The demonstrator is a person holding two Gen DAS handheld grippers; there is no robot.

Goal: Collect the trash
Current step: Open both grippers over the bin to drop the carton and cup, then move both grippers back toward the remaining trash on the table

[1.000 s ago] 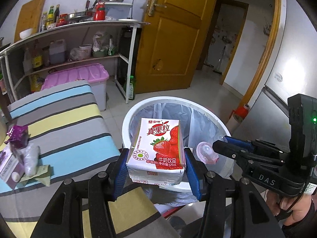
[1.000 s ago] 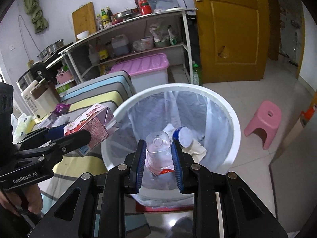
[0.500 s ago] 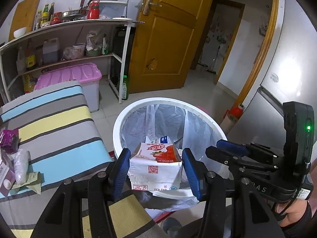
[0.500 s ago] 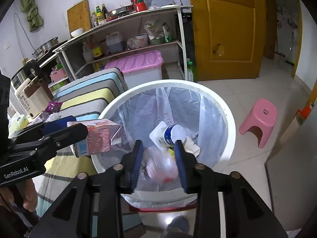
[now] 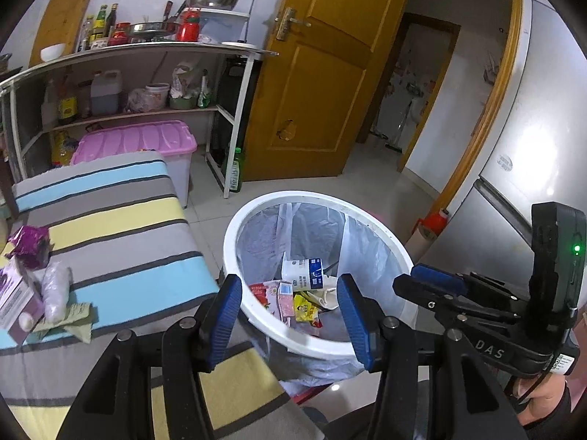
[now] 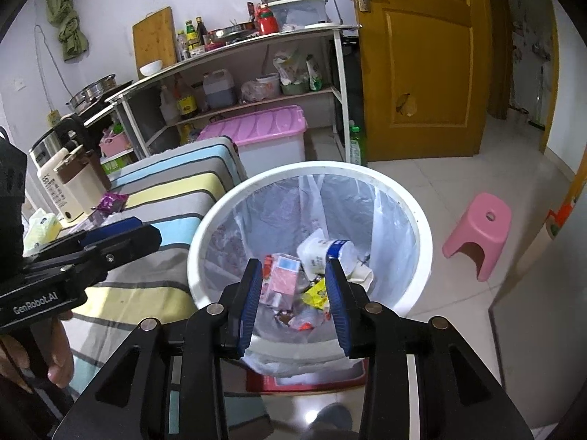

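A white round trash bin (image 5: 234,227) with a clear liner stands on the floor beside the striped table; it also shows in the right wrist view (image 6: 418,216). Inside lie the strawberry milk carton (image 5: 284,295), also seen in the right wrist view (image 6: 282,275), a white bottle with a blue label (image 5: 304,275), and wrappers. My left gripper (image 5: 290,315) is open and empty above the bin's near rim. My right gripper (image 6: 293,293) is open and empty over the bin. On the table remain a purple wrapper (image 5: 29,242), a clear plastic bag (image 5: 55,289) and a purple box (image 5: 16,300).
The striped tablecloth (image 5: 110,227) covers the table left of the bin. A pink-lidded storage box (image 5: 135,143) and a metal shelf rack (image 5: 121,55) stand behind. A pink stool (image 6: 480,231) stands right of the bin. A yellow door (image 5: 315,73) and a fridge (image 5: 513,168) lie beyond.
My left gripper opened and the milk carton fell into the bin. My right gripper opened and its clear plastic cup dropped in too. Both grippers now hover empty over the bin.
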